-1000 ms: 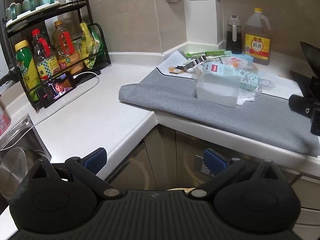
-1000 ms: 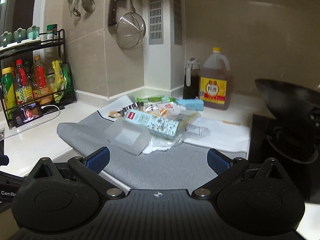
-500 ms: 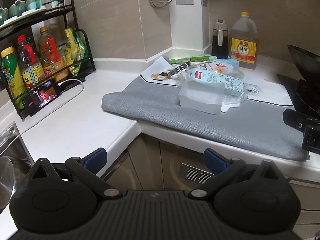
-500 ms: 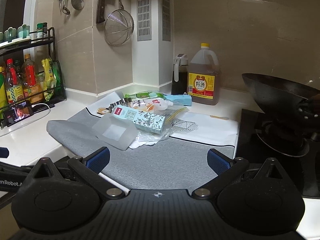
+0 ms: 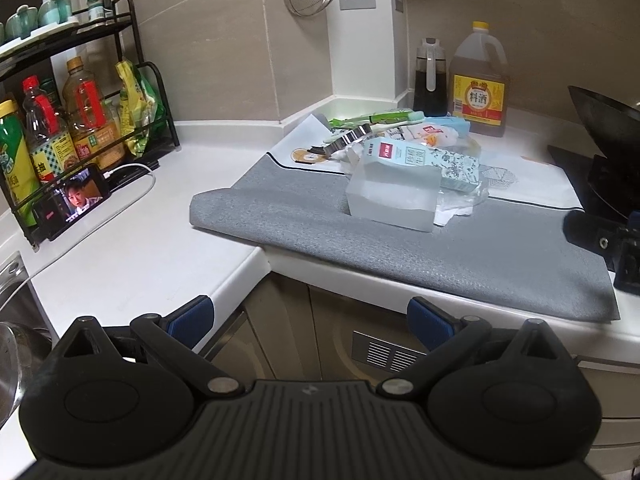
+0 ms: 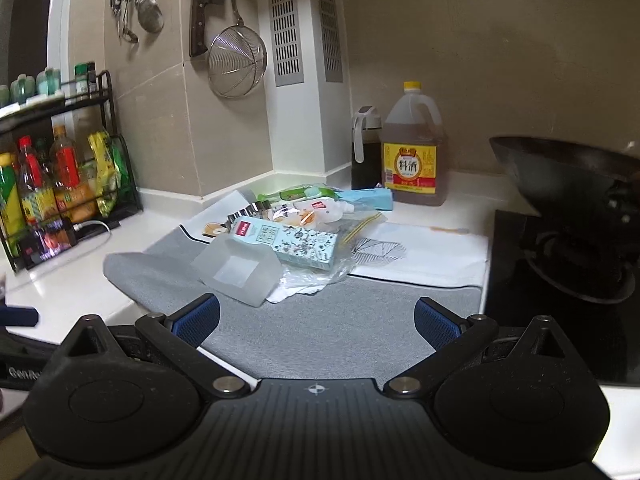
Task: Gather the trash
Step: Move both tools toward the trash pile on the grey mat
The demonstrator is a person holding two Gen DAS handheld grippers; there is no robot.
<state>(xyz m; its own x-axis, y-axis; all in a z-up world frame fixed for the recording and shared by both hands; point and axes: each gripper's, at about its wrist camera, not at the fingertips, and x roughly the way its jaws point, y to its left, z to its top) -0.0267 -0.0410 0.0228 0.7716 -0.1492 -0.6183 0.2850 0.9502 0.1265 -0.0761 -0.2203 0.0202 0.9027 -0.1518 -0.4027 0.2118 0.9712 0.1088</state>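
We find left gripper [image 5: 310, 316] and right gripper [image 6: 316, 320] with jaws apart, both empty. Trash pile [image 6: 296, 236] lies on grey mat [image 6: 340, 328] on tabletop, ahead of right gripper, untouched. We judge approach step; next: advance onto translucent box [image 6: 236, 276], nearest item.

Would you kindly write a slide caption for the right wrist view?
Open right claw faces a translucent plastic box and a floral blue carton piled on a grey mat.
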